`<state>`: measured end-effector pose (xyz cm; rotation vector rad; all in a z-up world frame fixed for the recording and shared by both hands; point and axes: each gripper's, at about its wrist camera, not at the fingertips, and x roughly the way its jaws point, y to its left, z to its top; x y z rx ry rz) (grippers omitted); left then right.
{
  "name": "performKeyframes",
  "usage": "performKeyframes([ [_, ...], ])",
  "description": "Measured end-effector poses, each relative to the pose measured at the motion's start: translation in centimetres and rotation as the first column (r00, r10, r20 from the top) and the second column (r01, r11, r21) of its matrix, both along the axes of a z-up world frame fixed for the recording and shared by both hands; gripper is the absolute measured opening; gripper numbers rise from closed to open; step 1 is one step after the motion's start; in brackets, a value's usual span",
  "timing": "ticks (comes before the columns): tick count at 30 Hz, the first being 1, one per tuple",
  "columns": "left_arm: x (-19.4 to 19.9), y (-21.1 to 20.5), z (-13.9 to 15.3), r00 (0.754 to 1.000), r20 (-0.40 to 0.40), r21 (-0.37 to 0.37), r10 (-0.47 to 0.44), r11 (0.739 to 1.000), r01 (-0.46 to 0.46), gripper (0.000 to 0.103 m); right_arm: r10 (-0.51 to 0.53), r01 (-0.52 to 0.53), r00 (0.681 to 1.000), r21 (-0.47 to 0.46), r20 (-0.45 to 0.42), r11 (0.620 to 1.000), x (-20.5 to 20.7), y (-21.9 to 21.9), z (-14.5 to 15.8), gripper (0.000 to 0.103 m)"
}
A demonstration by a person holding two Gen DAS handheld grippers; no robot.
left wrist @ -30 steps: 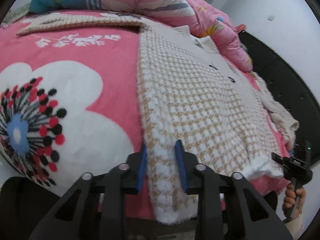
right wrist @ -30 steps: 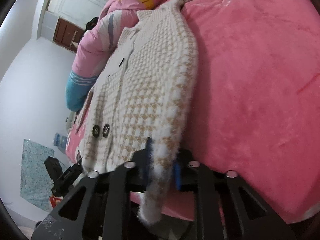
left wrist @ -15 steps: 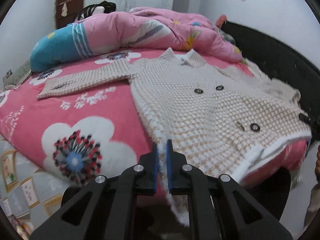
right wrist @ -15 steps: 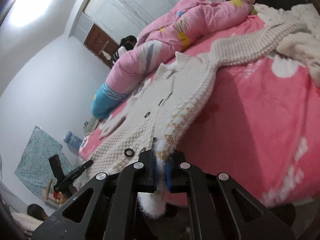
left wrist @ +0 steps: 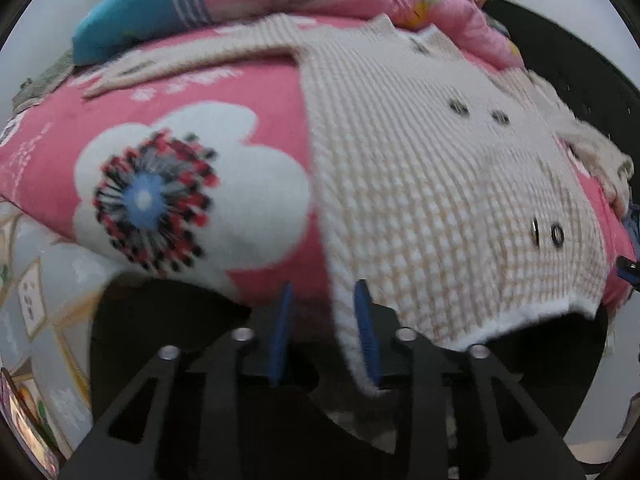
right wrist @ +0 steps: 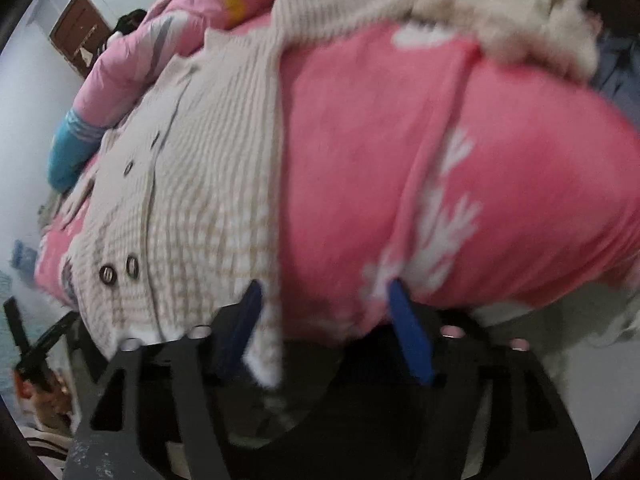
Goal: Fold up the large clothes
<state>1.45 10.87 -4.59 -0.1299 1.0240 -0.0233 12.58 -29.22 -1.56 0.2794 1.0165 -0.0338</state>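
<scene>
**Soft knit coat: grip the thick hem**

The knit coat (left wrist: 420, 184) lies flat, buttons up, on the pink bedspread (left wrist: 248, 92), hem overhanging. My left gripper (left wrist: 324, 332) and right gripper (right wrist: 332, 332) are opening, the 2 hem corners loose between their jaws. It looks bulky, floppy, probably heavy.

A: Where does the left wrist view look from?
B: Close above the bed's near edge, angled down at the knitted coat (left wrist: 420, 168).
A: And the right?
B: Same edge, rolled sideways; both share that coat (right wrist: 192, 184).
</scene>
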Motion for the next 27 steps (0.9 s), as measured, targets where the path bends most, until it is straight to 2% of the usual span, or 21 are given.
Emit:
performKeyframes([
  [2,1.1,1.8,0.7,0.998,0.036,-0.014,0.048,0.999,-0.048,0.039,0.032,-0.03,0.998,-0.05,0.052,0.998,1.9,1.3,2.0,0.079],
  [5,3.7,4.8,2.0,0.986,0.091,-0.062,0.14,0.989,-0.135,0.043,0.129,-0.126,0.983,-0.027,0.131,0.992,5.8,5.0,3.1,0.091],
  [8,6.9,8.9,3.5,0.945,0.173,-0.14,0.278,0.956,-0.256,0.059,0.25,-0.257,0.949,0.013,0.194,0.966,10.8,9.9,3.7,0.095],
  [9,8.5,10.2,3.9,0.927,0.185,-0.164,0.326,0.94,-0.298,0.064,0.278,-0.287,0.938,0.015,0.208,0.958,12.5,11.3,3.9,0.095],
  [10,10.5,12.1,4.2,0.904,0.189,-0.191,0.383,0.917,-0.349,0.066,0.312,-0.323,0.924,0.015,0.222,0.946,14.4,13.0,3.8,0.095],
  [12,13.6,14.6,4.0,0.875,0.176,-0.204,0.451,0.886,-0.416,0.066,0.37,-0.386,0.899,0.024,0.236,0.922,17.9,16.5,3.5,0.095],
  [13,15.9,16.6,3.7,0.848,0.157,-0.199,0.507,0.857,-0.475,0.066,0.393,-0.412,0.889,0.036,0.235,0.91,19.3,18.0,3.2,0.095],
  [15,19.0,19.3,2.9,0.809,0.122,-0.201,0.575,0.812,-0.548,0.066,0.429,-0.451,0.876,0.056,0.221,0.891,22.4,20.9,2.1,0.095],
  [16,20.8,21.3,2.1,0.778,0.087,-0.205,0.622,0.776,-0.597,0.066,0.445,-0.465,0.872,0.059,0.205,0.883,23.8,22.4,1.4,0.095],
  [17,21.9,22.4,1.5,0.763,0.066,-0.21,0.644,0.756,-0.62,0.066,0.46,-0.478,0.868,0.066,0.186,0.876,24.9,23.7,0.6,0.095],
  [19,24.4,25.3,0.3,0.71,0.033,-0.18,0.704,0.703,-0.688,0.064,0.479,-0.494,0.866,0.094,0.147,0.864,26.0,25.7,-0.7,0.095],
  [22,26.4,28.1,-0.5,0.676,0.036,-0.133,0.736,0.674,-0.727,0.054,0.505,-0.516,0.855,0.117,0.114,0.848,27.2,28.4,-2.2,0.092],
  [25,28.2,29.2,-2.0,0.665,0.029,-0.07,0.746,0.665,-0.744,0.044,0.525,-0.532,0.847,0.104,0.086,0.841,27.7,29.3,-3.4,0.091],
  [26,28.4,29.1,-2.1,0.667,0.044,-0.047,0.744,0.668,-0.742,0.039,0.531,-0.536,0.844,0.097,0.079,0.839,27.3,29.3,-3.5,0.091],
  [27,28.4,28.7,-2.2,0.675,0.068,-0.011,0.735,0.677,-0.736,0.03,0.534,-0.539,0.842,0.091,0.074,0.837,27.7,29.7,-3.5,0.091],
])
